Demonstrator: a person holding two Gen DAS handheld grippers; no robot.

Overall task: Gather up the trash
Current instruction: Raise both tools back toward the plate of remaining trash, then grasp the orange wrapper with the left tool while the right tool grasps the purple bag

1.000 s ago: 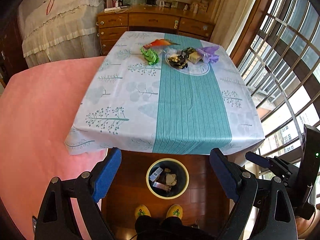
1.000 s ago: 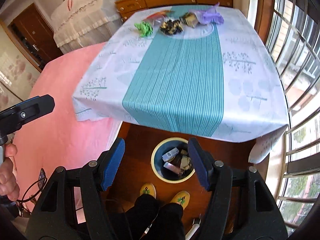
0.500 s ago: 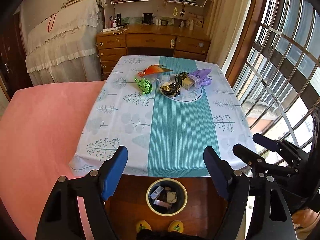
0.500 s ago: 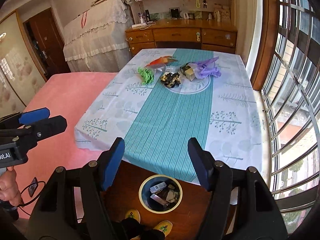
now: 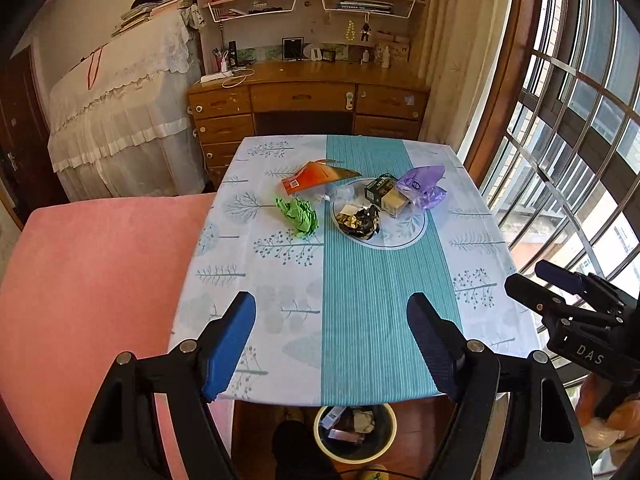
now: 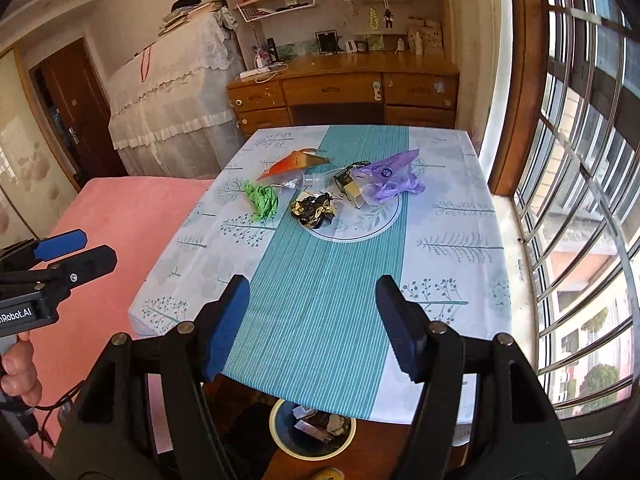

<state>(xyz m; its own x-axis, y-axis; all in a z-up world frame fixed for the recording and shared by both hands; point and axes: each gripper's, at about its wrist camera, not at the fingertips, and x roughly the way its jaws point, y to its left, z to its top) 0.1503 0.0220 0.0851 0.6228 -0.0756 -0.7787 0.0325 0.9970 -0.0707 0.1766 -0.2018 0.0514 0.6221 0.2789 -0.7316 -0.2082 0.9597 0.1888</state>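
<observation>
- rising since a second ago, both cameras now look out over the tabletop; then the bin sat square between each pair of jaws, and now it lies below and behind them, half under the table edge.
- left gripper [image 5: 332,344] has its jaws wide with nothing between them, a little narrower than a second ago; the teal stripe of the tablecloth [image 5: 360,312] shows through the gap.
- right gripper [image 6: 312,320] jaws stand wide and empty, the same spread as before.
- the trash lies well ahead of both pairs of jaws, at the far end of the table: green crumpled paper [image 5: 298,216] ahead left, orange wrapper [image 5: 312,176] beyond it, black and gold foil wrapper [image 5: 360,222] straight ahead, small box [image 5: 386,196] and purple bag [image 5: 424,186] ahead right.
- trash bin [image 5: 354,432] already holds several scraps.
- only the right view shows a hand [image 6: 16,376] gripping the left tool's handle, and a clear crushed bottle [image 6: 298,180] by the orange wrapper.
- only the left view shows the right tool from the side, at its right edge.
</observation>
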